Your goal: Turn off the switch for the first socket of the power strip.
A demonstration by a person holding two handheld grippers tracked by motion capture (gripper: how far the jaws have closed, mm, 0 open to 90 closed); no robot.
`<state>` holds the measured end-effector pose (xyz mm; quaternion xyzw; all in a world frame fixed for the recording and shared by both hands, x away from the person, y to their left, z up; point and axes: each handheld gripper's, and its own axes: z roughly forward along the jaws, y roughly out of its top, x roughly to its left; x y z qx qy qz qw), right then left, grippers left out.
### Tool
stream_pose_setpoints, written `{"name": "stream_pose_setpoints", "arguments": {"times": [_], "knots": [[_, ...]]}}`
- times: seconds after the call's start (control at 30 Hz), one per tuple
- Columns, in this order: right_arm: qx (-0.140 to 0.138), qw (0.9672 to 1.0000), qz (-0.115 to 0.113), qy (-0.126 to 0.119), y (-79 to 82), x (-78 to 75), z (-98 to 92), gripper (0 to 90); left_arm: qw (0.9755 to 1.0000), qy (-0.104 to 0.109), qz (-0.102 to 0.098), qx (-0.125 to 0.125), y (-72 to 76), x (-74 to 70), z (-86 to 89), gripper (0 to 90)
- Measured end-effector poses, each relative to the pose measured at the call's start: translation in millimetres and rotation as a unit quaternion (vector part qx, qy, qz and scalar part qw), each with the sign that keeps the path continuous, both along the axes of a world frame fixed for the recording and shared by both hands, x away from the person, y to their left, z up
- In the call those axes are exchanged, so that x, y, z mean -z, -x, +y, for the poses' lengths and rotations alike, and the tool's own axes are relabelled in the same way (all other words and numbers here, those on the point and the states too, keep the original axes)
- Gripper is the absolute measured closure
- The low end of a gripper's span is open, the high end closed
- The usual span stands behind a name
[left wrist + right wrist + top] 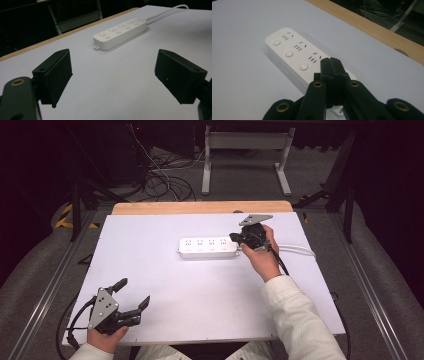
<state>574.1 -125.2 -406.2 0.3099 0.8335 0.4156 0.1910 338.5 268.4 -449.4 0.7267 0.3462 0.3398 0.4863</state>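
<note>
Right gripper (331, 62), jaws pressed together, hangs over the cord end of the power strip (208, 247) mid-table, seemingly about to press a switch (none visibly pushed yet). Left gripper (134, 295) waits near, jaws spread, empty.

- The power strip (208, 247) lies on the table (190, 295), just past centre toward 12 o'clock.
- The right gripper (235, 238) sits at its 3 o'clock end.
- The left gripper (134, 294) sits at 7 o'clock, well apart.
</note>
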Motion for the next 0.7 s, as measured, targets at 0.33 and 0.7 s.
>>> {"name": "stream_pose_setpoints", "arguments": {"times": [0.33, 0.7], "knots": [[0.001, 0.9999, 0.008, 0.006, -9.2, 18.5, 11.2, 90.0, 1.0, 0.0, 0.001, 0.0, 0.1, 0.1, 0.0, 15.0], [0.006, 0.9997, 0.021, 0.009, -14.7, 32.8, 16.7, 90.0, 1.0, -0.004, 0.001, 0.0, -0.3, 0.1, 0.4, 15.0]]}}
